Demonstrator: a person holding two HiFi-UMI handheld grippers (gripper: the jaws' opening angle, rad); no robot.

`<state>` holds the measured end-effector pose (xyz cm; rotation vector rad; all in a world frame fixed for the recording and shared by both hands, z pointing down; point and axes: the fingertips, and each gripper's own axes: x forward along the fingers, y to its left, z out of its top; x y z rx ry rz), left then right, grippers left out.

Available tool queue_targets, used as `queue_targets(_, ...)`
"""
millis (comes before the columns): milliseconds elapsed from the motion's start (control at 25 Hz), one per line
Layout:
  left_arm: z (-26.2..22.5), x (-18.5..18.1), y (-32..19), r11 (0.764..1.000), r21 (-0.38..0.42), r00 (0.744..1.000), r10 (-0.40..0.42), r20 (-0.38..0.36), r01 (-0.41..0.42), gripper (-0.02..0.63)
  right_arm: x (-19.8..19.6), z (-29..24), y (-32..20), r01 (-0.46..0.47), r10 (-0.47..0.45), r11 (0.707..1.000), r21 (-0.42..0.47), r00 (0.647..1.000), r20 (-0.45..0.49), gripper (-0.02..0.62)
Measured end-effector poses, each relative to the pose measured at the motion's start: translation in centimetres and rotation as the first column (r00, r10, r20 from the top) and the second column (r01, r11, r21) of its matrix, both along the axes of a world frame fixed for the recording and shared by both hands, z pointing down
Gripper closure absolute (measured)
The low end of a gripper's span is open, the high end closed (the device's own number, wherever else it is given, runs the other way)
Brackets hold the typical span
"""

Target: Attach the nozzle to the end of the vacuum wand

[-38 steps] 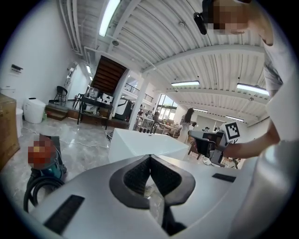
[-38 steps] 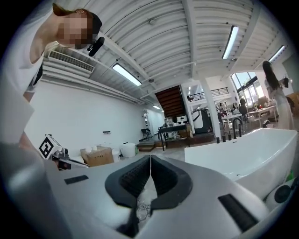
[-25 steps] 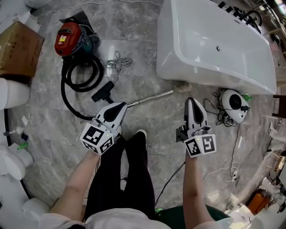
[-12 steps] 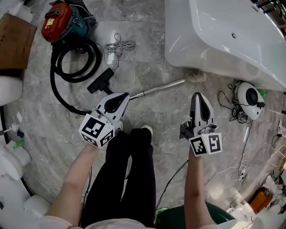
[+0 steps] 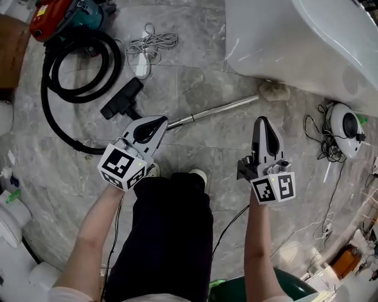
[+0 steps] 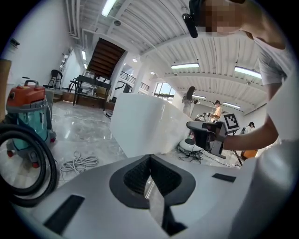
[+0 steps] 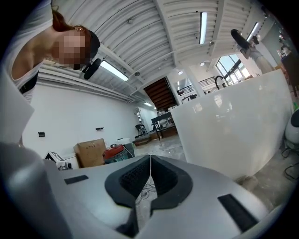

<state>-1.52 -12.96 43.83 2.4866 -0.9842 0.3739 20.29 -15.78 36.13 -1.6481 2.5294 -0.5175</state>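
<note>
Left gripper [image 5: 158, 122]: jaws pressed together with nothing between them; in the head view it covers the lower-left end of the vacuum wand [image 5: 215, 111].
Right gripper [image 5: 263, 122]: jaws also closed and empty, on the near side of the wand's upper-right end and not touching it.
Wand: lies slantwise on the stone floor, a bare metal tube; how its left end meets the hose [image 5: 115, 62] is hidden.
Nozzle [image 5: 121, 98]: on the floor beyond the wand's left end, beside the hose coil and not joined to the wand.
Risk, grip: both sets of jaws must open first; a smooth round tube could roll or slip from a shallow pinch.
Risk, fit: if the nozzle's neck meets the tube at an angle, it will likely jam or push the wand away.
Risk, hose: lifting the wand may drag the coil and shift the nozzle.
In the way: the person's shoe [image 5: 198, 175], just near of the wand's middle.
Around: bathtub [image 5: 283, 41] beyond the wand's right end; red canister [image 5: 56, 17] and white cord [image 5: 150, 42] beyond the nozzle.
</note>
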Motion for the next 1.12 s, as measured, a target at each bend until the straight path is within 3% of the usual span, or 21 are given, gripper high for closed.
queue_targets(280,9.7,2.0,-1.4,0.996,0.033,0.997,0.08,0.004,-0.08,0.597,-0.4,10.6,-0.6,0.031,-0.031,0.999,0.02,0.999,0.026,0.58)
queue_targets(520,17.9,3.7,-3.6,0.993,0.041,0.993,0.113,-0.047,-0.111,0.597,-0.4,18.9,-2.8,0.052,-0.053,0.997,0.059,0.998,0.016,0.58)
queue_targets(720,21.7,5.0,-3.5,0.987,0.047,0.986,0.157,-0.046,-0.155,0.598,-0.7,23.2,-4.1,0.067,-0.068,0.995,0.075,0.998,0.016,0.58)
queue_targets(920,22.3,4.5,-1.2,0.979,0.032,0.977,0.203,-0.068,-0.202,0.598,-5.0,25.4,-3.9,0.196,-0.197,0.98,0.042,0.98,0.009,0.58)
queue_targets(1120,21.6,0.7,0.5,0.992,0.011,0.982,0.129,-0.136,-0.128,0.598,-11.1,25.6,-4.1,0.366,-0.366,0.93,0.017,0.93,-0.005,0.58)
